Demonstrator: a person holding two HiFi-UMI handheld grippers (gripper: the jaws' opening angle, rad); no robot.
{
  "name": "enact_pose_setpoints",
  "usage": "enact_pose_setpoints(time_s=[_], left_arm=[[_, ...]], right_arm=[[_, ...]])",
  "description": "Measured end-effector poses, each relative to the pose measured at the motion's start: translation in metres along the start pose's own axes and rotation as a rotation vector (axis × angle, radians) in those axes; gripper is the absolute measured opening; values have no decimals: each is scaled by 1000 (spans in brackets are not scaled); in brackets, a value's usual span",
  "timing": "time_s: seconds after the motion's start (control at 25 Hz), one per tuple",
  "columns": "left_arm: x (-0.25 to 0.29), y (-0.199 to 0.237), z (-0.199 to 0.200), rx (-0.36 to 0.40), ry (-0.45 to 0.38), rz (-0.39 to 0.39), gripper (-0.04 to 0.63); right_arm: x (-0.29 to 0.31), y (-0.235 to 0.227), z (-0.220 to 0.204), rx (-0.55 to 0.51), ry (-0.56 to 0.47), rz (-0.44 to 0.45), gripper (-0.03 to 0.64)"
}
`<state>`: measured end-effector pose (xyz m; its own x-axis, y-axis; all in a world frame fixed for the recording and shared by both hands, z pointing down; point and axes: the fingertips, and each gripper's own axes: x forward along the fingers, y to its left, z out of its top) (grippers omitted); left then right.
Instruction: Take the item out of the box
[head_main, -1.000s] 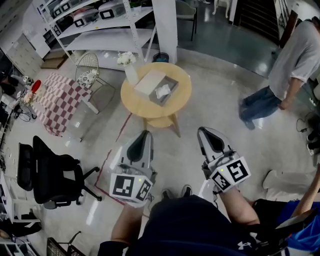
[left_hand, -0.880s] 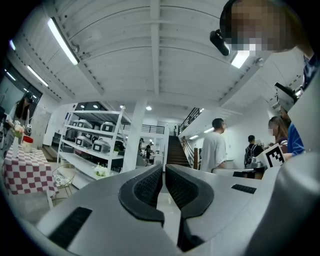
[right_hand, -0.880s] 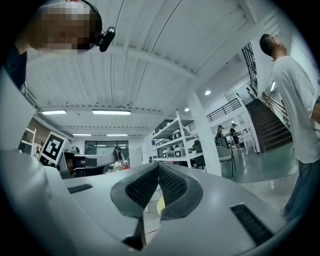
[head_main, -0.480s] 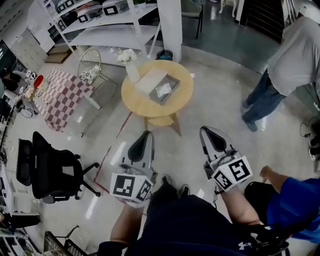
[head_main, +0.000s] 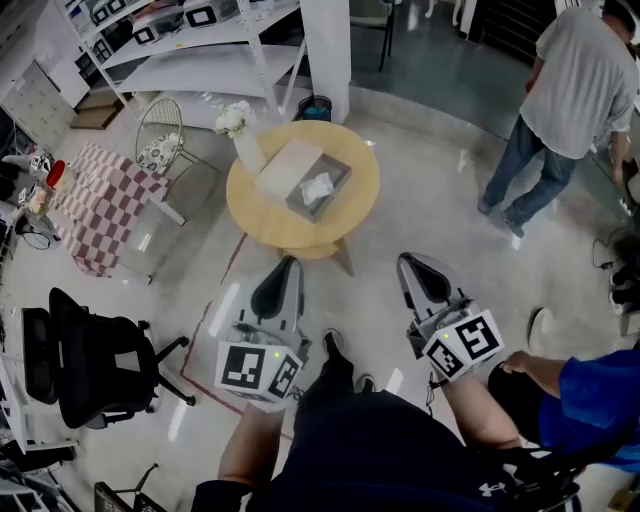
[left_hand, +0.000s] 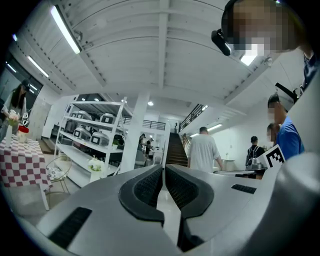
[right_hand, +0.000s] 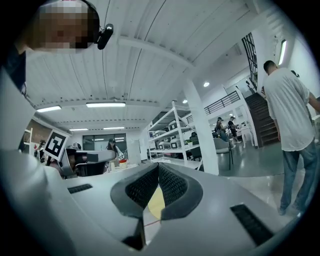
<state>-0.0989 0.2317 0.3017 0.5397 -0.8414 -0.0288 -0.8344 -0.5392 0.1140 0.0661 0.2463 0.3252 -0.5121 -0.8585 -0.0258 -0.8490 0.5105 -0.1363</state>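
two tools sit low, jaws closed on nothing: left hand-held gripper (head_main: 289, 263) and right hand-held gripper (head_main: 406, 262). open floor (head_main: 420, 225) separates them from the round bench (head_main: 262, 215), upper centre. the box (head_main: 301, 208) lies mid-bench, long axis lower left to upper right, with the white item (head_main: 317, 186) inside.

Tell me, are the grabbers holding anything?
No, nothing. The left gripper and the right gripper both have jaws together, empty. The box lies on the table.

White item (head_main: 318, 186) in box (head_main: 339, 173) on round table (head_main: 268, 216); left claw (head_main: 285, 266), right claw (head_main: 411, 263) away from table.
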Motion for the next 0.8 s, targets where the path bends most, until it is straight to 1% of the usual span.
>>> enact_pose_setpoints(time_s=[0.28, 0.4, 0.56, 0.8], left_arm=[[61, 48, -2, -21, 4, -34, 32], [82, 68, -5, -41, 10, -44, 32], [105, 93, -9, -62, 16, -59, 32], [133, 121, -4, -78, 8, -95, 32]], right_arm=[[61, -33, -1, -2, 25, -46, 12], [85, -44, -3, -2, 39, -63, 12], [113, -53, -5, -7, 57, -79, 12], [146, -63, 1, -15, 62, -111, 12]])
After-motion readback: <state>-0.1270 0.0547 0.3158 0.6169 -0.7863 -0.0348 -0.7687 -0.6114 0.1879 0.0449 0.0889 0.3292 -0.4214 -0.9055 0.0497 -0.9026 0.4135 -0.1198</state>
